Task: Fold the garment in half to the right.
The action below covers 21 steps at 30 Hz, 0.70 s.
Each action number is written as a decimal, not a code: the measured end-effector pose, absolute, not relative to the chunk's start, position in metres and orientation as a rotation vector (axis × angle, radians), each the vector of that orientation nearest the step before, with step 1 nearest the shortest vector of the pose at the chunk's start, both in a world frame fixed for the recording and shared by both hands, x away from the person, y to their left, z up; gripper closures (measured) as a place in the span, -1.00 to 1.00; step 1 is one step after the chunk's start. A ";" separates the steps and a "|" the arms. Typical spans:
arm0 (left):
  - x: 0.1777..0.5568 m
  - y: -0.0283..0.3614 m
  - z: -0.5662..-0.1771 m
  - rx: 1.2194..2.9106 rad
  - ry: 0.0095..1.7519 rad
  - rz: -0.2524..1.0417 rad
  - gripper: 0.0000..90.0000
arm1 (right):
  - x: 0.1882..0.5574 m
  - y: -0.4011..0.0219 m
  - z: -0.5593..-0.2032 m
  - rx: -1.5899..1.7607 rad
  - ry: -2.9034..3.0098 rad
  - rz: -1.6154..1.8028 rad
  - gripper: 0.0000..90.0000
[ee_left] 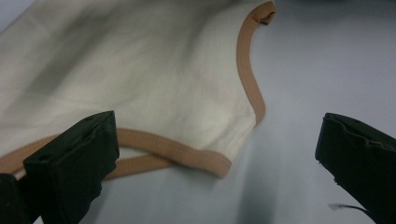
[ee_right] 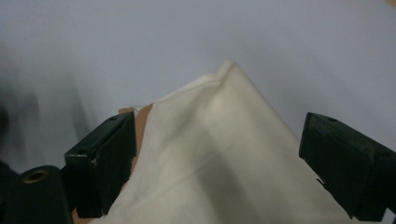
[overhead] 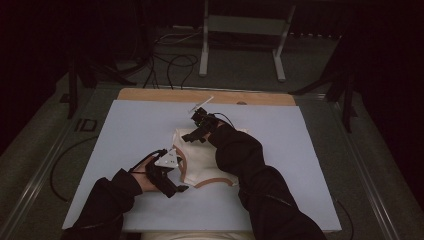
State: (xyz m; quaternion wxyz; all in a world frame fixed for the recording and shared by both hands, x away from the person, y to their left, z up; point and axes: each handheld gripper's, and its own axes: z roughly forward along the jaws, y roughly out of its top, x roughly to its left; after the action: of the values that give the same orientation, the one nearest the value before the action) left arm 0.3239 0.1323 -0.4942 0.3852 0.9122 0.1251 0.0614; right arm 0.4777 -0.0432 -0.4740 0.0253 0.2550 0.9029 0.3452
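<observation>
Cream cloth garment with tan binding (overhead: 205, 160) lying flat near the middle of the pale desk (overhead: 130, 130), spread out so corners and edges can be reached from both sides. Left tongs (overhead: 175, 187) at about 7 o'clock of the garment, released with jaws wide apart, aimed at the tan-bound corner (ee_left: 219, 163), probably to pinch it for a fold. Right tongs (overhead: 192, 136) at about 11 o'clock, likewise released, straddling the far cream corner (ee_right: 229, 67) without gripping.
</observation>
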 end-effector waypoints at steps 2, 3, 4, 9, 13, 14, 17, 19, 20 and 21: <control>0.324 0.123 -0.501 2.362 0.277 0.198 -0.89 | 0.477 -0.034 -0.479 0.774 2.811 1.064 -0.75; 0.324 0.123 -0.501 2.362 0.277 0.198 -0.84 | 0.477 -0.032 -0.480 0.766 2.815 1.061 -0.75; 0.324 0.119 -0.506 2.399 0.259 0.218 -0.83 | 0.476 -0.030 -0.481 0.767 2.816 1.058 -0.75; 0.327 0.114 -0.512 2.435 0.242 0.239 -0.65 | 0.476 -0.026 -0.481 0.764 2.821 1.065 -0.75; 0.329 0.113 -0.515 2.442 0.252 0.255 -0.50 | 0.476 -0.024 -0.482 0.764 2.829 1.058 -0.75; 0.329 0.114 -0.515 2.440 0.248 0.246 -0.49 | 0.476 -0.024 -0.482 0.765 2.837 1.041 -0.75; 0.330 0.114 -0.515 2.440 0.245 0.246 -0.35 | 0.476 -0.023 -0.482 0.761 2.839 1.045 -0.75; 0.332 0.112 -0.515 2.440 0.252 0.266 -0.23 | 0.476 -0.021 -0.482 0.752 2.839 1.042 -0.75; 0.334 0.111 -0.515 2.434 0.276 0.295 -0.14 | 0.476 -0.021 -0.482 0.743 2.835 1.047 -0.75; 0.334 0.111 -0.515 2.434 0.276 0.295 -0.13 | 0.476 -0.021 -0.482 0.751 2.836 1.046 -0.75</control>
State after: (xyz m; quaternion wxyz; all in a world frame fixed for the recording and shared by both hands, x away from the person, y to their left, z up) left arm 0.3337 0.1106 -0.5148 0.3310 0.9309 0.1055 0.1130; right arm 0.4759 -0.0207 -0.4816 0.0134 0.2412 0.9105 0.3357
